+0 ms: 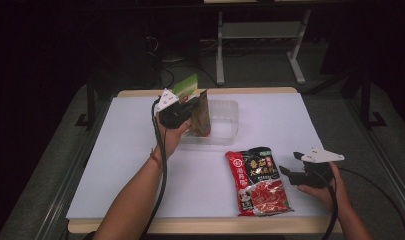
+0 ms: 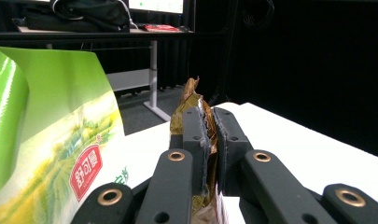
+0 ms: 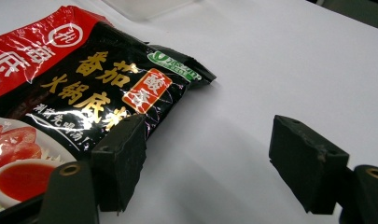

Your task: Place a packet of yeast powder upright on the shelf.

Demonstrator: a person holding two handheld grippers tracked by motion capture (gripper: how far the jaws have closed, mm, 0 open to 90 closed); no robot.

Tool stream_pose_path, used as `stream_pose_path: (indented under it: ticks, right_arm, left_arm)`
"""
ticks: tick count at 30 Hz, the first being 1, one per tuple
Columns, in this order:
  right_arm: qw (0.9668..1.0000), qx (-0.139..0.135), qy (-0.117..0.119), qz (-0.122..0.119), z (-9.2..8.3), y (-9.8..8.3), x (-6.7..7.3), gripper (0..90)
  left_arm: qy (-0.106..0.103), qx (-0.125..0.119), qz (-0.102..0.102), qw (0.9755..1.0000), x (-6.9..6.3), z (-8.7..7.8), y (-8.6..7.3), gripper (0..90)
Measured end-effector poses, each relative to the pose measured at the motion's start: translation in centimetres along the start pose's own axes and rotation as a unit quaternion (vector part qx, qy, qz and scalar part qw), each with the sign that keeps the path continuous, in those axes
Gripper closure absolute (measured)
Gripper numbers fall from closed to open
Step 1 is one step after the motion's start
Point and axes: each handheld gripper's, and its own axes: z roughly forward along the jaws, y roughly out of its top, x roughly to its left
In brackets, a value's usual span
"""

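Note:
A brown foil packet [image 1: 204, 120] stands upright at the left end of a clear plastic tub [image 1: 225, 122], with my left gripper [image 1: 194, 109] shut on its edge. In the left gripper view the two jaws [image 2: 210, 122] press the crinkled brown packet [image 2: 189, 95] between them. A green packet [image 1: 186, 86] stands just behind, large at the left in that view [image 2: 51, 140]. A red and black soup-base sachet [image 1: 257, 181] lies flat near the front edge. My right gripper [image 1: 289, 171] rests open beside its right side, its jaws [image 3: 214, 158] wide apart over bare table, the sachet [image 3: 84, 88] by the left jaw.
White paper [image 1: 140, 165] covers the tabletop, bordered by a wooden edge [image 1: 190, 226]. The tub's rim [image 3: 144, 7] shows at the top of the right gripper view. Desk legs [image 1: 220, 45] and cables stand on the dark floor beyond the table.

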Motion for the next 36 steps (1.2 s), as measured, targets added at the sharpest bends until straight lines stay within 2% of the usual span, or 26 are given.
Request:
stream_pose_path:
  ticks: [4,6,8,10,12,14,16,19,22,28,36]
  right_arm:
    - [1.0000,0.000,0.000,-0.002,0.0,0.0,0.1,26.7]
    - [1.0000,0.000,0.000,-0.002,0.0,0.0,0.1,26.8]
    - [1.0000,-0.001,-0.002,-0.002,-0.1,0.0,0.1,26.8]
    - [1.0000,-0.002,-0.003,-0.001,-0.1,0.0,0.0,26.8]
    - [1.0000,-0.002,-0.003,0.001,-0.1,0.0,0.0,26.8]
    - [1.0000,-0.002,-0.003,0.002,-0.1,0.0,0.0,26.7]
    - [1.0000,-0.001,-0.003,0.000,-0.1,0.0,0.0,26.8]
    - [1.0000,-0.002,-0.003,-0.001,-0.2,0.1,0.1,26.8]
    - [1.0000,-0.003,-0.004,0.002,-0.2,0.0,0.0,26.8]
    - [1.0000,-0.004,-0.003,0.000,-0.3,0.2,0.2,27.1]
    - [1.0000,-0.005,-0.002,0.003,-0.4,0.1,0.1,27.1]
  left_arm:
    - [0.000,0.006,0.012,0.9999,-0.3,-0.2,0.2,81.8]
    - [0.000,0.012,0.017,0.9998,-0.5,-0.3,0.3,76.0]
    - [-0.010,0.014,0.021,0.9996,-0.6,-0.5,0.5,71.9]
    - [-0.013,0.023,0.024,0.9994,-0.8,-0.8,0.6,64.0]
    - [-0.022,0.024,0.027,0.9991,-0.9,-1.2,0.6,59.7]
    - [-0.019,0.024,0.028,0.9991,-1.0,-1.6,0.6,55.4]
    - [-0.025,0.025,0.029,0.9990,-1.0,-2.1,0.6,52.6]
    - [-0.027,0.036,0.040,0.9982,-1.2,-3.1,0.3,45.2]
    - [-0.027,0.048,0.060,0.9967,-1.5,-4.0,-0.2,41.7]
    - [-0.033,0.081,0.101,0.9910,-1.9,-5.8,-1.1,36.6]
    - [-0.045,0.108,0.117,0.9862,-1.8,-9.1,-3.3,34.0]
